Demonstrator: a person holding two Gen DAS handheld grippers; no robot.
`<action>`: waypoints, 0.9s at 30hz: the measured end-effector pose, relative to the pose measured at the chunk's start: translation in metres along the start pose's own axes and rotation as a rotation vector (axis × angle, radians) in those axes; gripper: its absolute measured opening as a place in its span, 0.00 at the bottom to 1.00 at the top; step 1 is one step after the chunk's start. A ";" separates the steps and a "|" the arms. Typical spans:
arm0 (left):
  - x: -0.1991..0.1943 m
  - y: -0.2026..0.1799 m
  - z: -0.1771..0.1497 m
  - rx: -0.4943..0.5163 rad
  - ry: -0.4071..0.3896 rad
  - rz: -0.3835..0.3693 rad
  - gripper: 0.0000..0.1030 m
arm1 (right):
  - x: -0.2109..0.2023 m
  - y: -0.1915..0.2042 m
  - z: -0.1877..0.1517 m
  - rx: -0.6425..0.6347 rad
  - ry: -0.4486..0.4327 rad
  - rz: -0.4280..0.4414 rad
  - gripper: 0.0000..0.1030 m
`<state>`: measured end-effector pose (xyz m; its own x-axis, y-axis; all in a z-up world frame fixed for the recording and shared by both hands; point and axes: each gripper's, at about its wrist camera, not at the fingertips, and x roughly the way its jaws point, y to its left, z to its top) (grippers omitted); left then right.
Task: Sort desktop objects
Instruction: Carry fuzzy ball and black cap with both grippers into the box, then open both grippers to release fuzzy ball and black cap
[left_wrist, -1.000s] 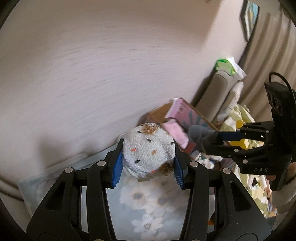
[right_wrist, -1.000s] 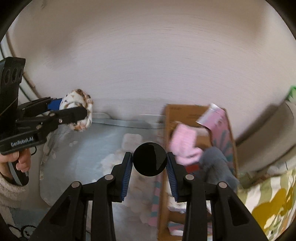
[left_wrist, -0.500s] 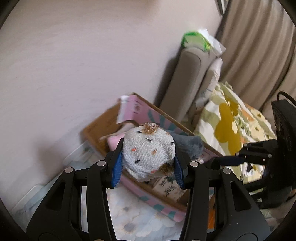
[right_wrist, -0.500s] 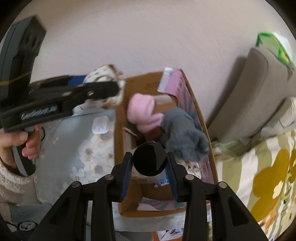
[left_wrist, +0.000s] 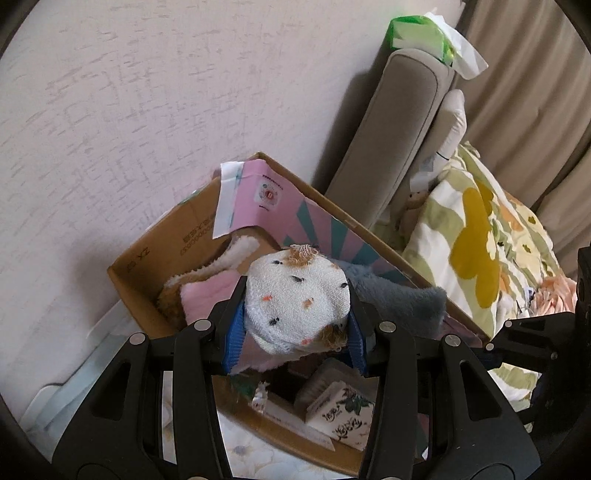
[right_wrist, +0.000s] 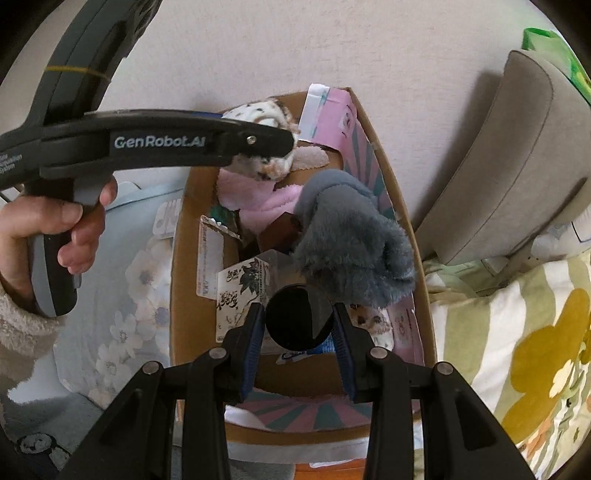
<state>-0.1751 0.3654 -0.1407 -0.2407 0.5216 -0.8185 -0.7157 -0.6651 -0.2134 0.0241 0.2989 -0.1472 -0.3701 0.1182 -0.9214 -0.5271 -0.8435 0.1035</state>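
Cardboard box (left_wrist: 147, 280) by wall | left gripper (left_wrist: 295, 332) clamps speckled white sock ball (left_wrist: 297, 302) | right gripper (right_wrist: 299, 328) grips black round object (right_wrist: 297, 317)

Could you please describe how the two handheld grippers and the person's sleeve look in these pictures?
Both the left gripper and the right gripper have black plastic linkage arms with silver rivets and ribbed blue pads on the fingers. In the right wrist view the left gripper's side carries white "GenRobot.AI" lettering, its grey handle curves down, and a yellow band rings its body. The sleeve is fluffy beige fleece.
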 end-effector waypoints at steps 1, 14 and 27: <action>0.001 -0.001 0.001 0.005 0.000 0.005 0.41 | 0.001 0.000 0.001 -0.004 0.001 0.000 0.33; 0.002 -0.005 0.005 0.048 0.016 0.077 0.48 | 0.008 0.002 0.004 -0.023 0.014 0.006 0.48; -0.026 -0.005 0.005 0.044 -0.032 0.121 1.00 | -0.004 0.009 0.006 0.004 -0.027 -0.038 0.68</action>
<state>-0.1688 0.3582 -0.1156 -0.3475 0.4558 -0.8194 -0.7078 -0.7007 -0.0896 0.0167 0.2942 -0.1400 -0.3699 0.1643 -0.9144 -0.5445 -0.8358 0.0701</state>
